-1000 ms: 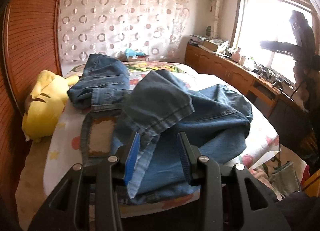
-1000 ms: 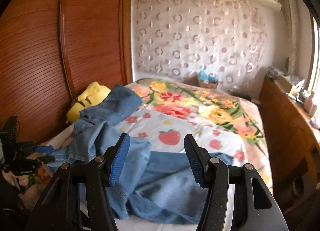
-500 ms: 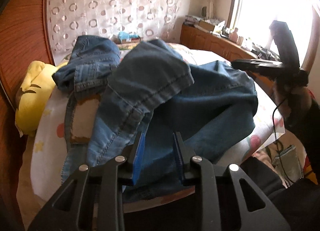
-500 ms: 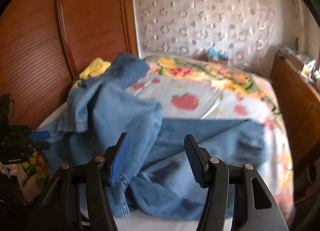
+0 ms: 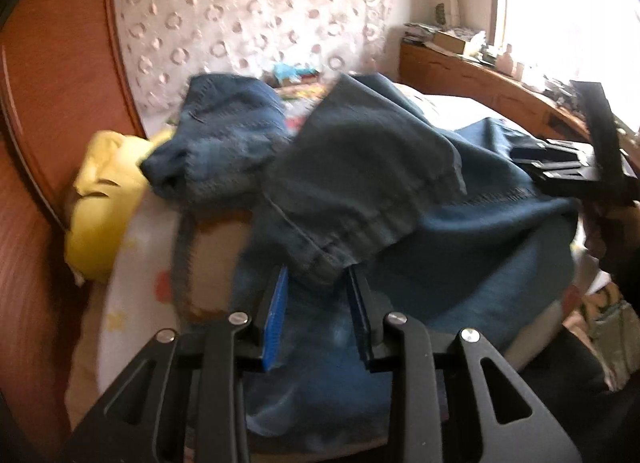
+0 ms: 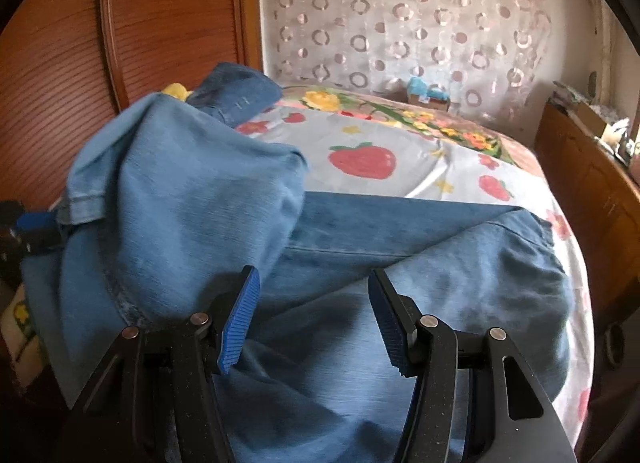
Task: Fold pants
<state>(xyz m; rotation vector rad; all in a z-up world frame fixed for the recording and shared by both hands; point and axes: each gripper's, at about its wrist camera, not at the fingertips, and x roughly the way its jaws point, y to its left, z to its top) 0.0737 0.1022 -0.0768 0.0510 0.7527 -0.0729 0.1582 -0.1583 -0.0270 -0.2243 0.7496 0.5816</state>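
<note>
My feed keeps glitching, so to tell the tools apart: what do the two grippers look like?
Both look alike: the left gripper and right gripper have matte black angular frames with triangular cut-outs and silver pivot bolts. Each finger carries a ribbed blue pad. No markings show on either. A dark sleeve shows behind the right one.

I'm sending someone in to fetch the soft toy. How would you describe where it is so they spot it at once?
Start at the tall reddish-brown slatted wooden wardrobe beside the bed with the strawberry-print sheet. Wedged between that wardrobe and the heap of crumpled blue denim jeans lies the bright yellow plush toy. It is the only yellow, puffy thing there; everything next to it is dark blue cloth or brown wood.
</note>
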